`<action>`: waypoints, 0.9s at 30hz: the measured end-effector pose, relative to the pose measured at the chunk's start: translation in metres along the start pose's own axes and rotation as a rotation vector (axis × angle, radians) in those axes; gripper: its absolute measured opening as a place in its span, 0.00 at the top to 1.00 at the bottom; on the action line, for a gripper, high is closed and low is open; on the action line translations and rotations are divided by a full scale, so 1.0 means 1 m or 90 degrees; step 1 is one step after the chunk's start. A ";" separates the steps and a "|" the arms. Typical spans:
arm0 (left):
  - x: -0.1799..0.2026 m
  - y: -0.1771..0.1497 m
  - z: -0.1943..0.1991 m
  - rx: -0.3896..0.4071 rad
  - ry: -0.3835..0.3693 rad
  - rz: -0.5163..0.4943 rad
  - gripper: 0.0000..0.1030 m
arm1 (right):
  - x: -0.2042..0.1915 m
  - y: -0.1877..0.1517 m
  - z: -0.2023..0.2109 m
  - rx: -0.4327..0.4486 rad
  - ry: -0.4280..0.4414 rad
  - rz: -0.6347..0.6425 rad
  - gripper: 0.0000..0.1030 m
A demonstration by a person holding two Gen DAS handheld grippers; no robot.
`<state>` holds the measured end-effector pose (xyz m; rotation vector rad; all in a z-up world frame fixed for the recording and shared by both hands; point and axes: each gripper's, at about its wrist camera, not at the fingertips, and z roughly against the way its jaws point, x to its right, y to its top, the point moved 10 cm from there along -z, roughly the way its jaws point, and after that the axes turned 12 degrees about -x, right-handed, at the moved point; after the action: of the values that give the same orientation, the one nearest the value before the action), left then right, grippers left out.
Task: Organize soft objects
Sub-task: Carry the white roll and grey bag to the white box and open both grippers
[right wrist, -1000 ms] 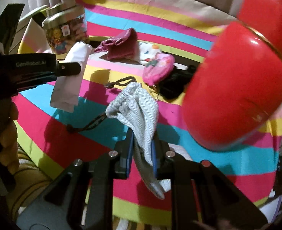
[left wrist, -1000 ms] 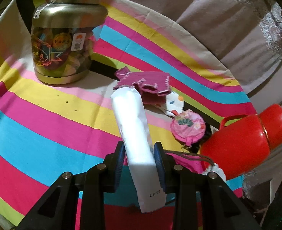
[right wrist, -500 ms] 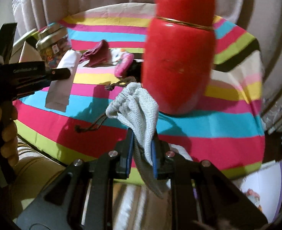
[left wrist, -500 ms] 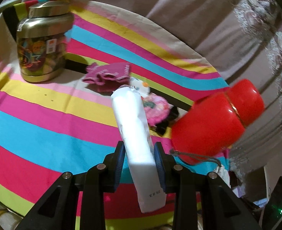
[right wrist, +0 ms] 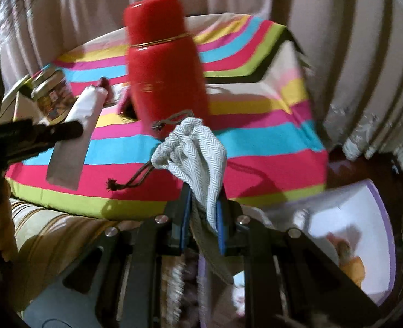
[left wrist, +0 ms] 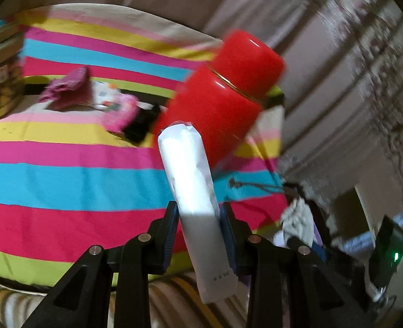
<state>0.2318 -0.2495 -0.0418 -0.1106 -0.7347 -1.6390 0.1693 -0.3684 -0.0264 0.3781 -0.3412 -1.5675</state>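
Left tongs (left wrist: 198, 228) clamped on white soft packet (left wrist: 190, 175), right tongs (right wrist: 202, 218) pinching grey drawstring pouch (right wrist: 198, 150), both aloft near table (right wrist: 256, 172) edge. Probably light, squashy, limp; best gripped mid-body.

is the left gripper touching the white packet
Touching: in the left wrist view, the left gripper has both fingers pressed against the white packet.
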 end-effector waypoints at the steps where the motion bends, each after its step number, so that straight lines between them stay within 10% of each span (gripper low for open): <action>1: 0.008 -0.003 -0.004 -0.007 -0.002 -0.013 0.68 | 0.009 -0.003 0.002 0.002 -0.005 -0.011 0.81; 27: 0.260 -0.045 -0.113 -0.087 -0.011 -0.508 0.68 | 0.209 -0.084 0.055 0.008 -0.134 -0.246 0.81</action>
<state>0.1704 -0.5296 -0.0281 0.0878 -0.7216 -2.4506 0.0652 -0.5758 -0.0198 0.3002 -0.4609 -1.9925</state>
